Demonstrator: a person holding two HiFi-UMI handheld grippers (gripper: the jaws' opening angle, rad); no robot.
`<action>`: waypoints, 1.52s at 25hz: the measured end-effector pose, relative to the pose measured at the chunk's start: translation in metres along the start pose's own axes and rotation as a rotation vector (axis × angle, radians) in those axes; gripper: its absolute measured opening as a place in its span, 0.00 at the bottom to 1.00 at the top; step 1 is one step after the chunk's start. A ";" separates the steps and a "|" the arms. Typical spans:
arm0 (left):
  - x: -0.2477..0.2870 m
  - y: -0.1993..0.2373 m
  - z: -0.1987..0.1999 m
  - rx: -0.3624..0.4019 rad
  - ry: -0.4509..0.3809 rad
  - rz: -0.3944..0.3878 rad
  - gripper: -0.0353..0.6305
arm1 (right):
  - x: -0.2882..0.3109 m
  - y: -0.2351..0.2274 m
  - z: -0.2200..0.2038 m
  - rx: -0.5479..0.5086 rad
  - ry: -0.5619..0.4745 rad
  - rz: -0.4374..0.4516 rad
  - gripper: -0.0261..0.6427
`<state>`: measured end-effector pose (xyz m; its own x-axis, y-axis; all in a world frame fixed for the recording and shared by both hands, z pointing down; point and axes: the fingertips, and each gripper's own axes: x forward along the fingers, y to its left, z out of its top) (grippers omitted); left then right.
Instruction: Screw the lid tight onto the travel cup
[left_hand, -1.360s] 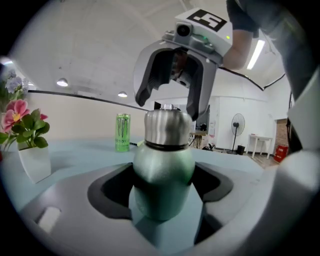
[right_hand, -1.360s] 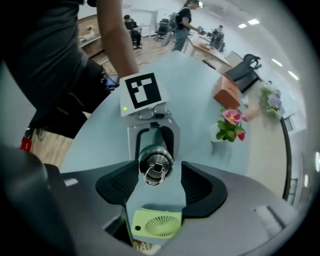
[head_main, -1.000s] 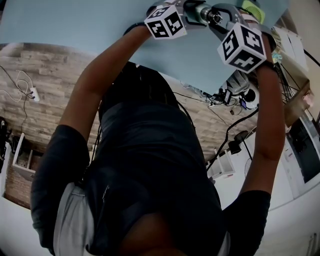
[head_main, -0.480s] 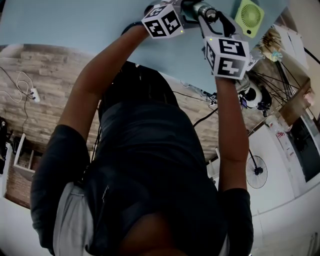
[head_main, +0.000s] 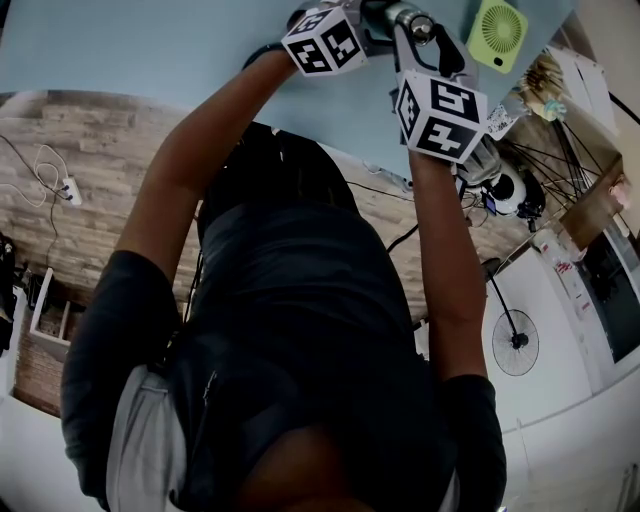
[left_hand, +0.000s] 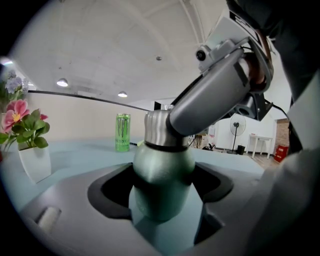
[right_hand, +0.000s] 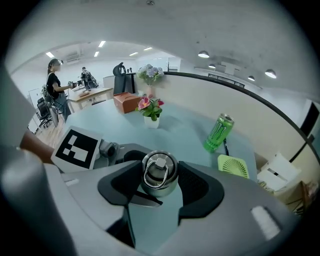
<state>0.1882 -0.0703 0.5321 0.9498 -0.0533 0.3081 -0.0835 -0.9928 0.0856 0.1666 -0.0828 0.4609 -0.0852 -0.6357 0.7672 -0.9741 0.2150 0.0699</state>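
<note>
Currently, the desk (right_hand: 186, 125) carries the travel cup (left_hand: 162, 167), and we state every position from that cup. The left gripper (left_hand: 161, 195) has its jaws pinching the cup's green body from both sides. The right gripper (right_hand: 159, 189) reaches in from above the cup, its jaws pressed against the steel lid (right_hand: 160, 162) seated on the cup's neck.

We judge three faults possible from here. If the right gripper leans off the cup's axis, the lid may cross-thread. If the left jaws hold loosely, the smooth body may spin with the lid, and no tightening results. The pads may also slip on the polished lid.

We cannot see the thread, because the lid covers it, so how far the lid is seated is unknown. We cannot confirm that the cup's base rests on the desk. In the head view the marker cubes mask most of the cup. The small ring (right_hand: 151, 176) on top of the lid lies flat.
</note>
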 end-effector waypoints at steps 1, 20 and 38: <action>0.000 0.000 0.000 0.000 0.000 0.000 0.68 | 0.000 0.000 0.000 -0.012 0.007 0.012 0.38; 0.001 0.000 -0.002 -0.003 0.000 -0.004 0.68 | -0.008 0.014 -0.020 -1.479 0.334 0.541 0.39; 0.001 0.001 -0.001 -0.003 -0.001 -0.005 0.68 | 0.006 0.010 0.000 -0.421 0.136 0.159 0.40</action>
<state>0.1892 -0.0713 0.5331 0.9505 -0.0485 0.3070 -0.0798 -0.9927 0.0904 0.1559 -0.0843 0.4668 -0.1708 -0.4738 0.8639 -0.7793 0.6015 0.1758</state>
